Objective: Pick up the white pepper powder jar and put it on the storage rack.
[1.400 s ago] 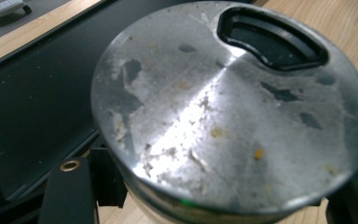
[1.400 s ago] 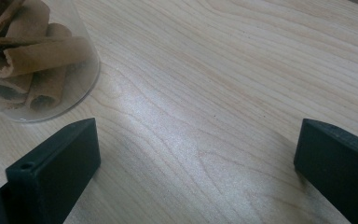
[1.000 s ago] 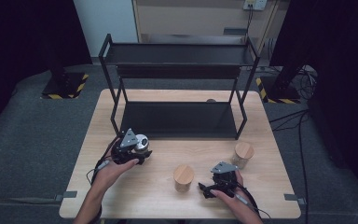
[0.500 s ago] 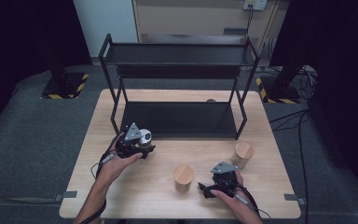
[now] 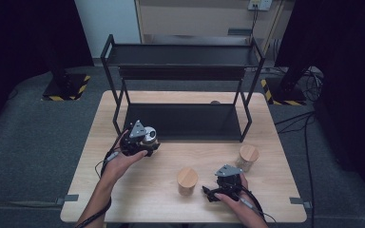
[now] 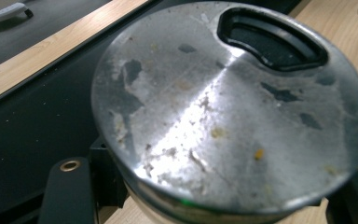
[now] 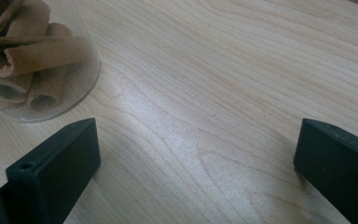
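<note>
Left claw (image 5: 148, 144) clamps steel-lidded jar (image 6: 228, 112); right claw (image 7: 196, 158) open; no writing legible.

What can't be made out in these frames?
- Metal-lidded jar: in the left gripper view its lid hides the body and contents; too small in the high view.
- Left gripper: jaw pads hidden under the jar.
- Far jar: contents too small in the high view.
- Cinnamon jar: cut off by the right gripper view's top-left edge.
</note>
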Demonstrator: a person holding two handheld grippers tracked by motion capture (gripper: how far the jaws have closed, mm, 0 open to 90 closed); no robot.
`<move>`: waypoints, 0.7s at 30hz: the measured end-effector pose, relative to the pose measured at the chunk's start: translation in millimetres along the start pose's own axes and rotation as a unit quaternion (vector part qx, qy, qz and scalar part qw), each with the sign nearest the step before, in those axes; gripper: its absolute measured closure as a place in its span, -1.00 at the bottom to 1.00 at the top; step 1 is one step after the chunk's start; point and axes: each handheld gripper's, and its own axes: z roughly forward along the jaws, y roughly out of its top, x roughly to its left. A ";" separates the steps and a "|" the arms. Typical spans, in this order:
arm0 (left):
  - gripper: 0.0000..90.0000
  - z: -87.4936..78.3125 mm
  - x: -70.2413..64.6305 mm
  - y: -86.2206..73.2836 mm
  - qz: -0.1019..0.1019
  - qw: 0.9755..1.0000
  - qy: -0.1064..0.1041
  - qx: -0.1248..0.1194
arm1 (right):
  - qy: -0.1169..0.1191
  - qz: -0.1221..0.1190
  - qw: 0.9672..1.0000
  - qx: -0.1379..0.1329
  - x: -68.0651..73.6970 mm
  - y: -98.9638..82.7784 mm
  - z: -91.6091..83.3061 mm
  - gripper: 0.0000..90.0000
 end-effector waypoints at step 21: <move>-0.35 20.8 12.0 18.1 -0.007 1.000 0.008 -0.004 | -0.001 0.001 1.000 0.000 0.6 -0.2 -0.4 -0.99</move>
